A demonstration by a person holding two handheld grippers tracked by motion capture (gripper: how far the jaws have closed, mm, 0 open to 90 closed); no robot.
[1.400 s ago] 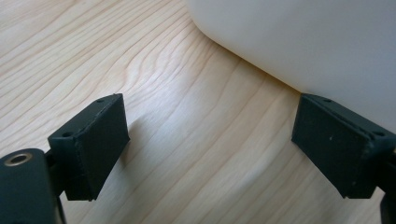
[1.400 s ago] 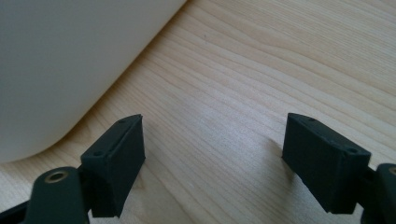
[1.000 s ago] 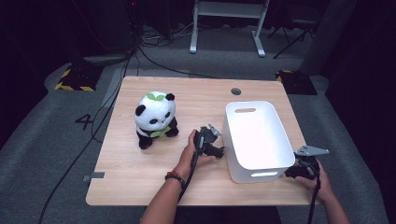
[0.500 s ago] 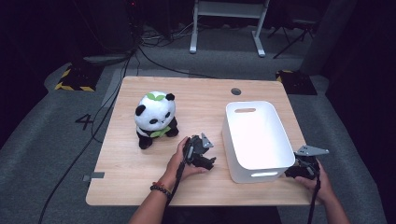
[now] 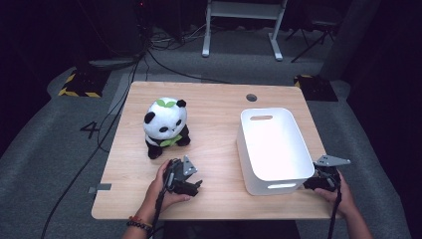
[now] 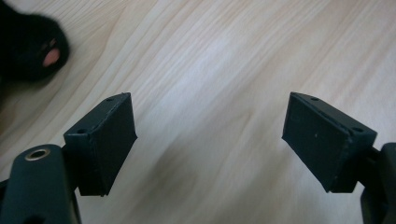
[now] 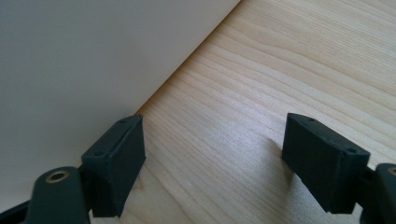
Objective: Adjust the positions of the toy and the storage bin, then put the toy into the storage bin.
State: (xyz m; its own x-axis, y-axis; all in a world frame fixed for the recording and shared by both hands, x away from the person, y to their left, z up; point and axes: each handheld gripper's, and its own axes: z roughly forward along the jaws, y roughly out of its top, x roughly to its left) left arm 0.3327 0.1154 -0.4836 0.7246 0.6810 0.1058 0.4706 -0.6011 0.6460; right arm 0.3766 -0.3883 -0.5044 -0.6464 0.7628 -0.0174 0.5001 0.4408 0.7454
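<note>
The panda plush (image 5: 165, 125) is soft and light; grip its body. Left tongs (image 5: 186, 183) and right tongs (image 5: 323, 181) stand apart, empty.

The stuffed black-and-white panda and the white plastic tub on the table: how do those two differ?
The stuffed black-and-white panda is soft, furry and two-coloured with green leaves on its head; the white plastic tub is hard, smooth and plain. The panda is rounded and sits upright on the table's left; the tub is boxy, open-topped, larger, and stands on the right. The left tool lies near the panda, the right tool beside the tub. Both rest on the pale wooden table, ungripped.
</note>
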